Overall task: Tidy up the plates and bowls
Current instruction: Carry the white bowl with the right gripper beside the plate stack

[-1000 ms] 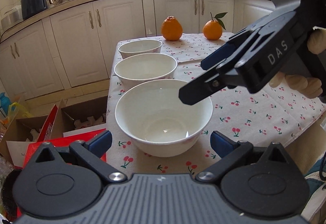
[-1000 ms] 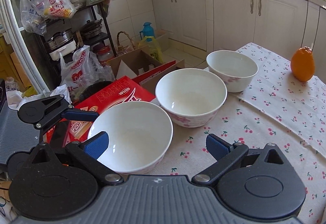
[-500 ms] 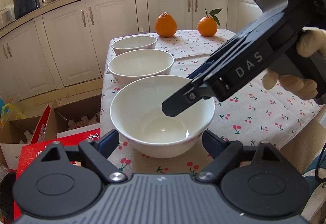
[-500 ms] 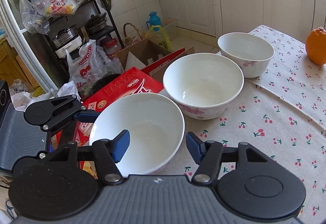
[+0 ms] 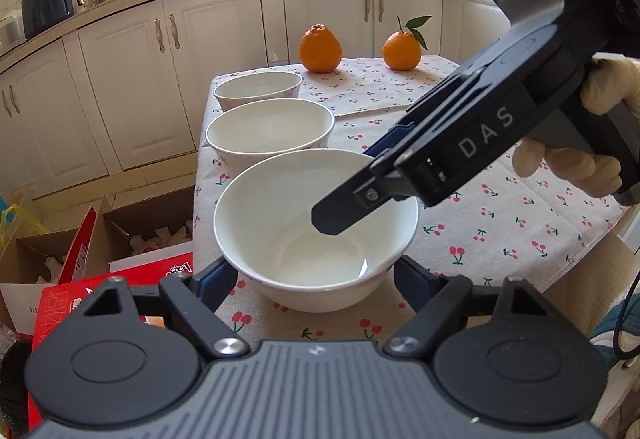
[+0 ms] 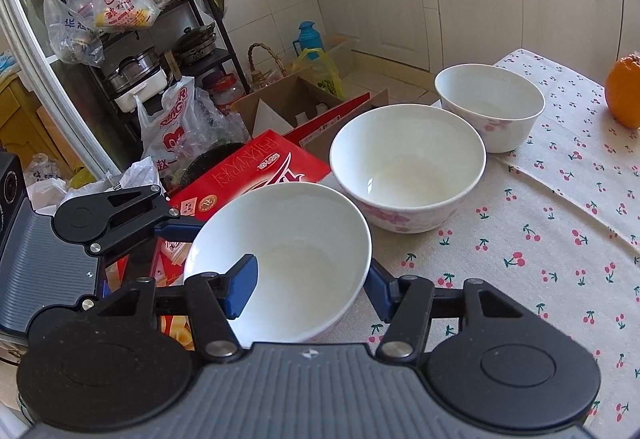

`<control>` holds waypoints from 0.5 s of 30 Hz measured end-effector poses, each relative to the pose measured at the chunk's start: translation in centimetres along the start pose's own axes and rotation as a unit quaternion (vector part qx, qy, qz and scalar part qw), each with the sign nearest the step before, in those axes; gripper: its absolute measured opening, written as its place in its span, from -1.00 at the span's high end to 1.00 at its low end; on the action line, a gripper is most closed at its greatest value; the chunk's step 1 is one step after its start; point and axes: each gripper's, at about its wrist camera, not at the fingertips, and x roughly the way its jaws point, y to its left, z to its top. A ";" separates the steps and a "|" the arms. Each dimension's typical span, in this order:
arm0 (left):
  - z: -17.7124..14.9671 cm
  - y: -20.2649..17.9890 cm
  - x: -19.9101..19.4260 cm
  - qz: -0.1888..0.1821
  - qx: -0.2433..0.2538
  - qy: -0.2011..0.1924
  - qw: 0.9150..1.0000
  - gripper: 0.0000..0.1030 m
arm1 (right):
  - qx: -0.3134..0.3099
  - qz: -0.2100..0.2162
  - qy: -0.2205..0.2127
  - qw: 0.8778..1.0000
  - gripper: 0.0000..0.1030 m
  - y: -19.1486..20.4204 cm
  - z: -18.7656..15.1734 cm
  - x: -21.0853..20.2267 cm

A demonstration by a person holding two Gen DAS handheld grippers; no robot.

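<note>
Three white bowls stand in a row on the cherry-print tablecloth. The nearest bowl is at the table's corner. My left gripper is open, its fingers on either side of this bowl's base. My right gripper straddles the same bowl's rim, one finger inside and one outside; whether the pads touch is unclear. It shows in the left wrist view reaching over the bowl. The middle bowl and the far bowl stand behind.
Two oranges sit at the table's far end. Left of the table, on the floor, are a red carton and open cardboard boxes. A rack with pots and bags stands beyond.
My right gripper has come down over the near bowl's rim and its jaws have narrowed around it. My left gripper has moved in closer around the bowl's base.
</note>
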 end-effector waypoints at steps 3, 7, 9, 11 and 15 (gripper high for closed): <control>0.3 -0.3 -0.2 -0.004 0.004 -0.003 1.000 -0.65 | 0.001 -0.001 -0.005 1.000 -0.24 -0.2 -0.2 -0.7; 1.0 -0.9 -0.2 -0.015 0.012 -0.007 1.000 -0.65 | 0.005 -0.010 -0.012 1.000 -0.24 -0.7 -0.7 -1.8; 1.3 -1.4 0.0 -0.022 0.016 -0.010 1.000 -0.65 | 0.007 -0.017 -0.016 1.000 -0.24 -1.1 -1.0 -2.4; 1.7 -2.0 0.3 -0.030 0.021 -0.013 0.999 -0.65 | 0.010 -0.028 -0.019 0.999 -0.24 -1.4 -1.3 -3.2; 2.6 -3.3 0.9 -0.048 0.030 -0.018 0.998 -0.65 | 0.023 -0.046 -0.027 0.998 -0.24 -2.3 -2.1 -4.7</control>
